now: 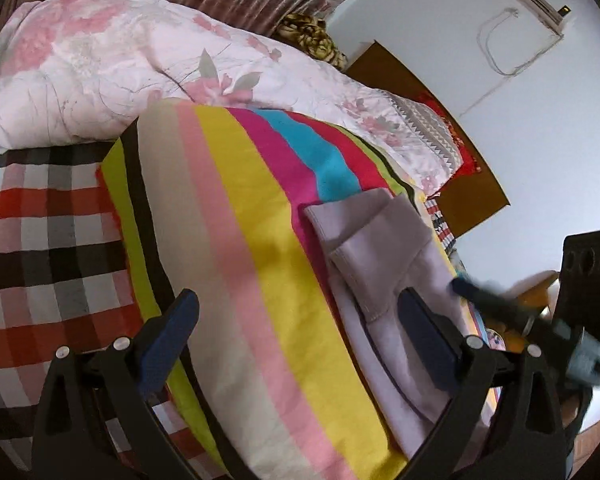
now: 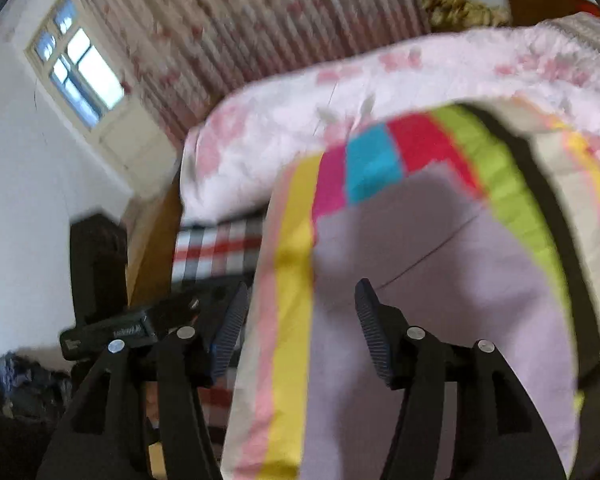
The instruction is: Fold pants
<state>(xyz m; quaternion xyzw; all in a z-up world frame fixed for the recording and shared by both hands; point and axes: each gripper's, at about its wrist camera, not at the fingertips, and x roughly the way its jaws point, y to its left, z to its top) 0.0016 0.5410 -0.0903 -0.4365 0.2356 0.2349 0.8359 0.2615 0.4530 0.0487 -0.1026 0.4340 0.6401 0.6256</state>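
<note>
On the bed, over the striped cloth (image 1: 260,216), we find the lilac pants (image 1: 384,252) lying already doubled, one layer lapped over another with a stitched hem showing near our left gripper (image 1: 298,330). They sit toward one edge of the stripes, which we take for a smooth, flat working surface laid over the checked sheet (image 1: 40,232) so the fabric slides and creases cleanly. Our left fingers (image 1: 176,332) stand wide apart and hold nothing: one hovers over the stripes, the other over the pants' edge. We judge they are held spread like this to be ready to pinch a hem.

From the right wrist view the pants (image 2: 420,288) fill the space ahead, with a seam running across them. Our right gripper (image 2: 300,328) is parted about halfway, with no cloth pinched between its fingers (image 2: 374,328); blur keeps us from saying whether a tip brushes the fabric. In the left view it (image 1: 484,300) appears as a smeared shape at the pants' far side.

Behind, the floral quilt (image 1: 120,56) is bunched away, probably to leave room for folding.
</note>
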